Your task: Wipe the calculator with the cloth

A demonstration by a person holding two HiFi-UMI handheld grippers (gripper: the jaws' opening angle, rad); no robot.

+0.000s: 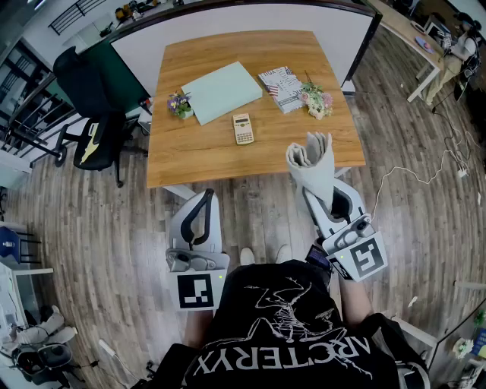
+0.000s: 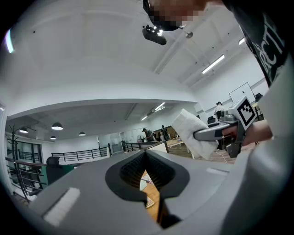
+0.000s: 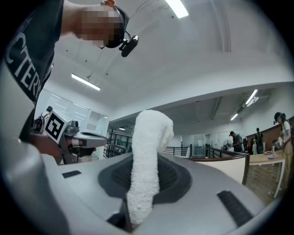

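The small beige calculator (image 1: 242, 128) lies flat near the middle of the wooden table (image 1: 197, 156). My right gripper (image 1: 332, 199) is shut on a white cloth (image 1: 311, 162), which stands up out of the jaws (image 3: 146, 151) and is also seen from the left gripper view (image 2: 193, 133). My left gripper (image 1: 203, 199) has its jaws together with nothing between them (image 2: 149, 183). Both grippers hang over the floor in front of the table's near edge, well short of the calculator.
On the table there is a pale green folder (image 1: 222, 92), a patterned book (image 1: 281, 88) and two small flower bunches (image 1: 180, 104) (image 1: 316, 99). A black office chair (image 1: 95, 114) stands to the left, and a white partition (image 1: 243, 23) runs behind the table.
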